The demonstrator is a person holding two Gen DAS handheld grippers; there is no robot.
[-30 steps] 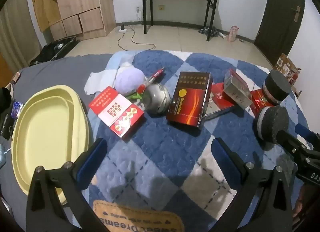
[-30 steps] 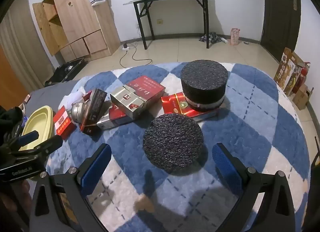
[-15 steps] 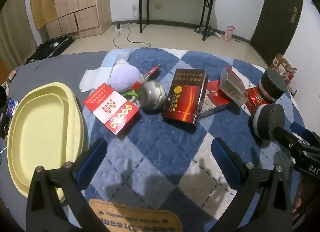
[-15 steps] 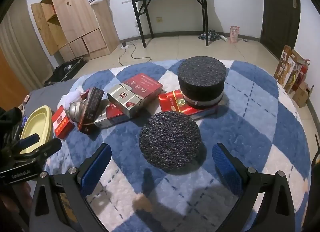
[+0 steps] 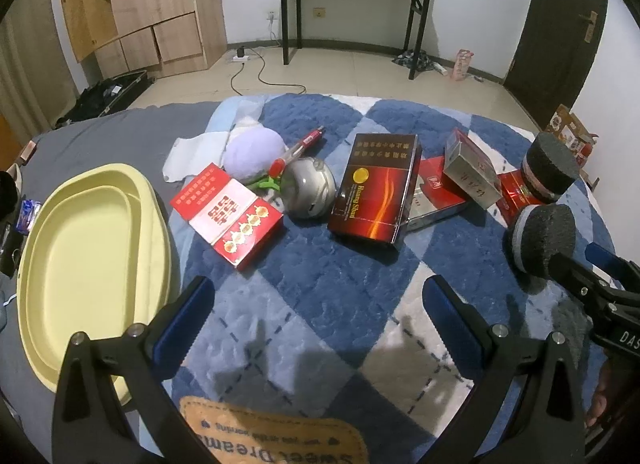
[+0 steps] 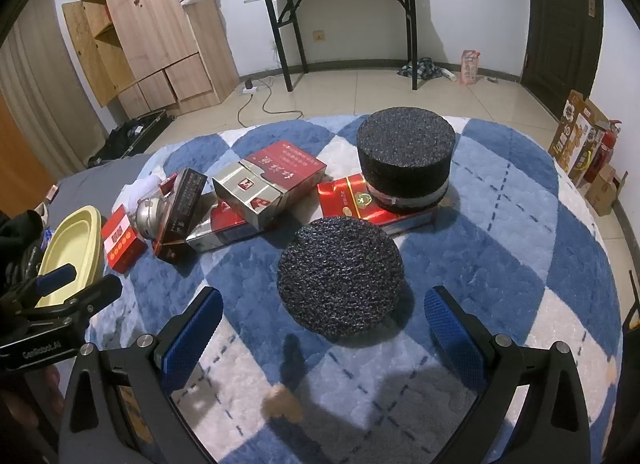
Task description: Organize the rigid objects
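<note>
On a blue and white rug lie several boxes. A red and white box (image 5: 228,213) sits nearest the yellow tray (image 5: 80,260), with a silver round tin (image 5: 310,191) and a dark red box (image 5: 376,191) to its right. My left gripper (image 5: 320,322) hangs open over bare rug in front of them, holding nothing. In the right wrist view a black foam disc (image 6: 340,274) lies just ahead of my open right gripper (image 6: 320,328). Behind it a taller black foam cylinder (image 6: 406,163) stands on a red box (image 6: 352,199). A silver and red box (image 6: 256,193) leans on another.
A lilac plush ball (image 5: 252,153), a red pen (image 5: 298,149) and white cloth (image 5: 192,153) lie behind the boxes. A tan label patch (image 5: 272,440) is sewn at the rug's near edge. Beyond the rug are a wooden cabinet (image 5: 140,11) and a black-legged table (image 5: 352,3).
The left gripper has pulled back and risen slightly, so the boxes sit a little farther off. The right gripper has edged toward the foam disc. Both stay open.
</note>
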